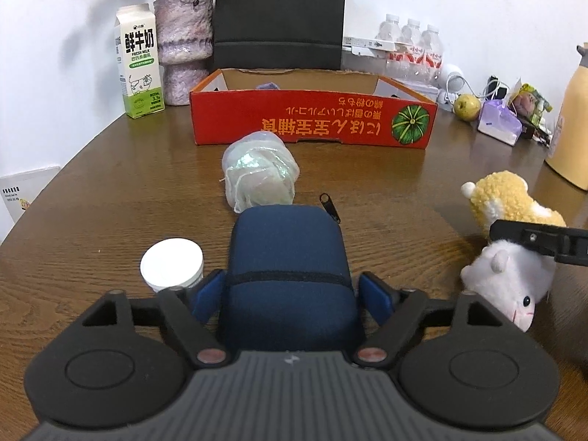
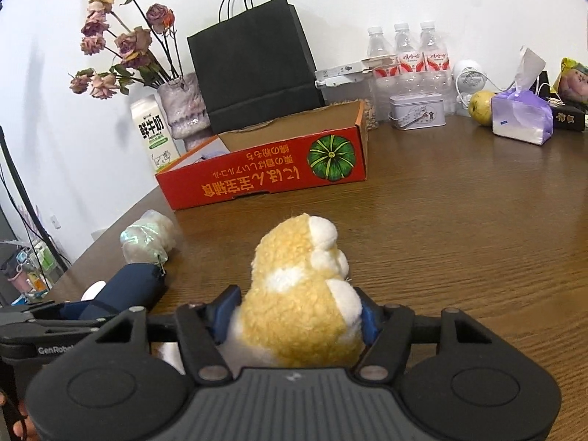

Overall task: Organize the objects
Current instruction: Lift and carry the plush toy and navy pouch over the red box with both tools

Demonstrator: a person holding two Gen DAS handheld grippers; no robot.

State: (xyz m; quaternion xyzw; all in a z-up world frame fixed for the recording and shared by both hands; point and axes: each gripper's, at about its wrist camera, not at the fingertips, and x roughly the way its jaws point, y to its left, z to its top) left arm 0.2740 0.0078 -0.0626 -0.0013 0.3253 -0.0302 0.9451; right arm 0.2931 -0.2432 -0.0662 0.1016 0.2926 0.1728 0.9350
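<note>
A navy zip pouch (image 1: 290,257) lies on the wooden table between the fingers of my left gripper (image 1: 292,288). The blue pads stand just off its sides, so the gripper is open. My right gripper (image 2: 297,310) is shut on a yellow plush toy (image 2: 301,294), with both pads pressed into its fur. A white plush toy (image 1: 511,286) lies right beside the yellow one (image 1: 511,198). A white-lidded jar (image 1: 171,268) sits left of the pouch, and a shiny mesh bundle (image 1: 257,172) lies beyond it. The red cardboard box (image 1: 312,125) stands open further back.
Along the wall behind the box stand a milk carton (image 1: 139,62), a vase of dried roses (image 1: 183,47), a black paper bag (image 2: 253,62) and water bottles (image 2: 404,55). At the right are a tin (image 2: 417,112), a pear (image 1: 466,106), a tissue pack (image 2: 522,117) and a yellow flask (image 1: 573,117).
</note>
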